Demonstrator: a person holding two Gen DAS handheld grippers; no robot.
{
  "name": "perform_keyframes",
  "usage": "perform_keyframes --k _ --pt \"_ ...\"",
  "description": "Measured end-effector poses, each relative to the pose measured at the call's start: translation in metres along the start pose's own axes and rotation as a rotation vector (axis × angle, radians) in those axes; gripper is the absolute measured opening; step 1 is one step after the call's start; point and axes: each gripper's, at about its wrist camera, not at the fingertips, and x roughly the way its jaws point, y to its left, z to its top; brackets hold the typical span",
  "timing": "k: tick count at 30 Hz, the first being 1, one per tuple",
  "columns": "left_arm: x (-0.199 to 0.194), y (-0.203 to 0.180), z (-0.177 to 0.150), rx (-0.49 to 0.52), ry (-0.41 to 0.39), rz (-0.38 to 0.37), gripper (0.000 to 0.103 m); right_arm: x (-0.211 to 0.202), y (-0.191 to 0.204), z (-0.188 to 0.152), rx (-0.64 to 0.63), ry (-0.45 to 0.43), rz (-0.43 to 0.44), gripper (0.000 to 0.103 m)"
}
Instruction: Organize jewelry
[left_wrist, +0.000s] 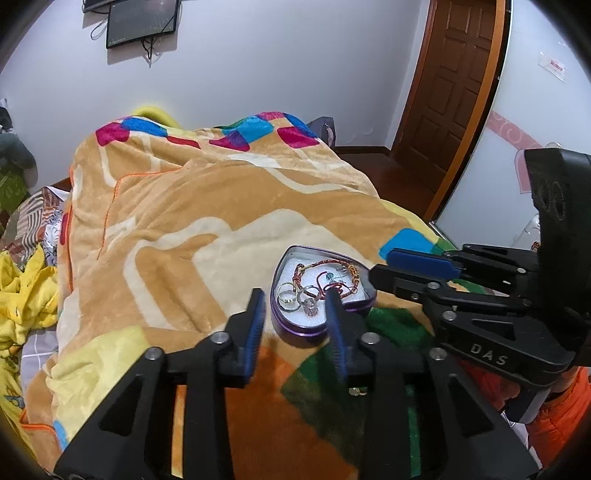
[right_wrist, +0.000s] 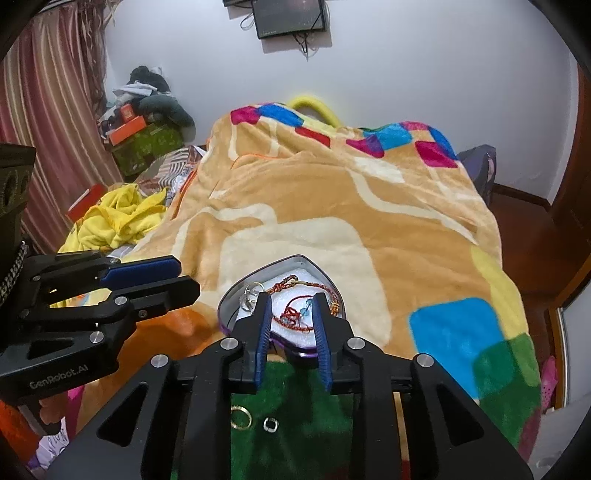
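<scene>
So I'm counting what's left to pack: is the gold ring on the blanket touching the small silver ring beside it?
Apart. The right wrist view shows the gold ring and the silver ring with green blanket between them.

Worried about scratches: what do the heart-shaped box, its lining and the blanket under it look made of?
Heart-shaped box: probably tin, with glossy purple walls and a bare silvery inner rim. Lining: white, matte and pebbly, likely foam. Blanket: plush fleece with a soft fuzzy nap that folds loosely.

Bed under a patchwork blanket (right_wrist: 332, 206), heart-shaped tin (right_wrist: 229, 301) on it, gold ring (right_wrist: 241, 417) and silver ring (right_wrist: 270, 424) nearby, yellow cloth (right_wrist: 114, 218) beside
</scene>
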Motion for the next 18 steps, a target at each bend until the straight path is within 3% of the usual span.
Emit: perform_keyframes --k 6,18 --pt "-0.007 -0.006 -0.011 0.010 0.016 0.000 0.038 -0.013 0.003 -0.014 -0.010 -0.008 -0.036 0.033" --pt "0.010 -0.028 -0.049 0.040 0.127 -0.033 0.038 -0.017 -0.001 -0.049 0.034 0.048 -0.047 0.033"
